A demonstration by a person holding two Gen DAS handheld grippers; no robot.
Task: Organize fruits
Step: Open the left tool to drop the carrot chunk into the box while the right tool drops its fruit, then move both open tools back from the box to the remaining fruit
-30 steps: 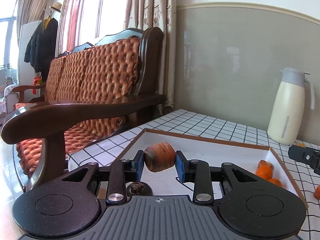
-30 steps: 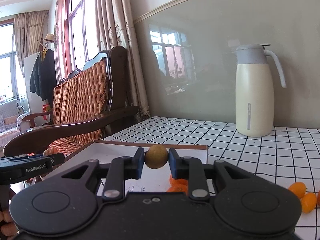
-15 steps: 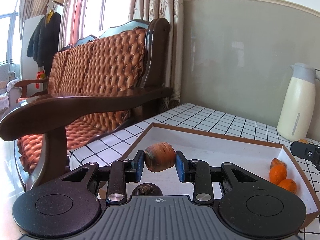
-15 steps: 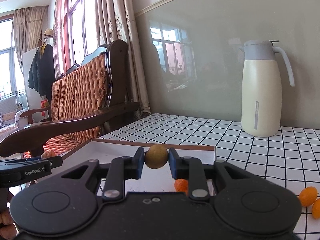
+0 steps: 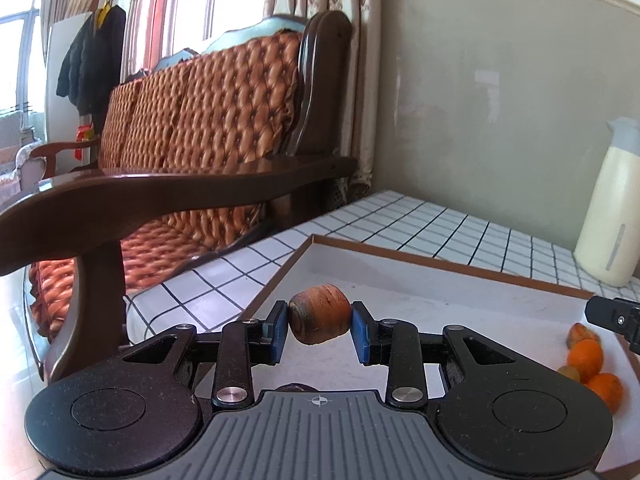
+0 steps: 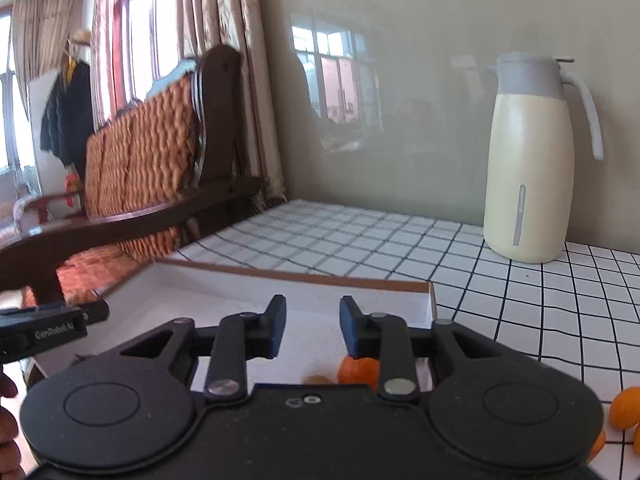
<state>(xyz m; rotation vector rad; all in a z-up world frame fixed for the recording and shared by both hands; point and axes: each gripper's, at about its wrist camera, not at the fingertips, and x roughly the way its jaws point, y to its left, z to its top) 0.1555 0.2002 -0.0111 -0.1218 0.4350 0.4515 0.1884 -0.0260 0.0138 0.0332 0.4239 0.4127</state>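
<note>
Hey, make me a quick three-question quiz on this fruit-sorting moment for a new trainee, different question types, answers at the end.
1. True or false: the left gripper is clamped on a brown fruit.
2. What lies between the right gripper's opening jaws?
A. a round fruit
B. nothing
C. an orange fruit
3. Name the tall cream vessel standing on the checked table.

Key
1. True
2. B
3. The jug
</note>
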